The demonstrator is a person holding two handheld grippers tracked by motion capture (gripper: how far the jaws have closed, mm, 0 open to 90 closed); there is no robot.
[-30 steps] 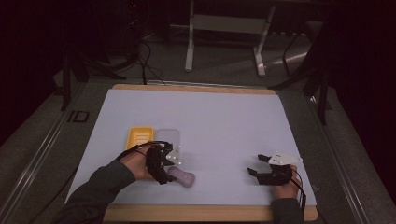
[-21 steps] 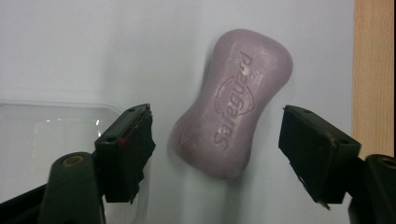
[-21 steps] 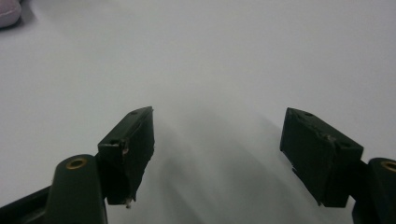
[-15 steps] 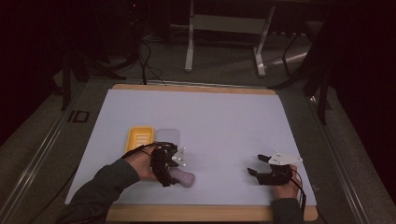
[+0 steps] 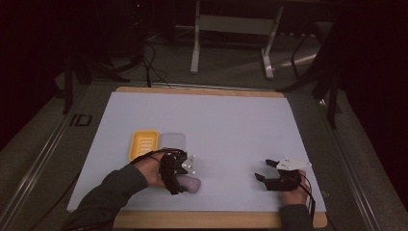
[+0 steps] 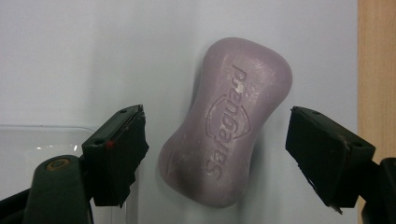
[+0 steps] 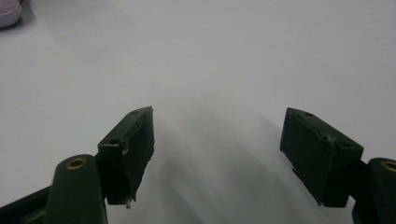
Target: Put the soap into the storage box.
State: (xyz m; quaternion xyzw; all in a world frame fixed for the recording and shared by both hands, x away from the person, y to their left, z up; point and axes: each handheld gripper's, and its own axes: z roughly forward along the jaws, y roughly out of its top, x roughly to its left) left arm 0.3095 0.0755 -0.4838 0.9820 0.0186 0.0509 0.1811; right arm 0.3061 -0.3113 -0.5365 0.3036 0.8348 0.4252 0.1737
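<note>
While my left tool (image 6: 212,154) hangs over the soap (image 6: 225,122), its jaws have just been opening and now stand spread to either side of the bar with clear gaps, so nothing is pinched. The soap lies flat on the tabletop (image 5: 231,130), lettering up, lengthwise between the pads; I judge it has been set down here, or the jaws are being widened to take it across its narrow waist, where a curved bar is easiest to hold.

From above, the soap (image 5: 190,183) sits near the front edge of the tabletop, just in front of the clear lid (image 5: 172,141) and the yellow dish (image 5: 143,144), which lie side by side, touching or nearly so, a little farther back. I read that pairing as the reason for the work: the bar belongs in the dish. A corner of the lid (image 6: 42,149) shows beside my left jaw in the left gripper view.

My right tool (image 7: 217,154) rests low, well to the right of the soap, jaws spread and empty over bare tabletop. I keep it parked there, I think, so it stays out of the left hand's (image 5: 155,171) way. A corner of the soap (image 7: 8,11) shows far off in its view.
</note>
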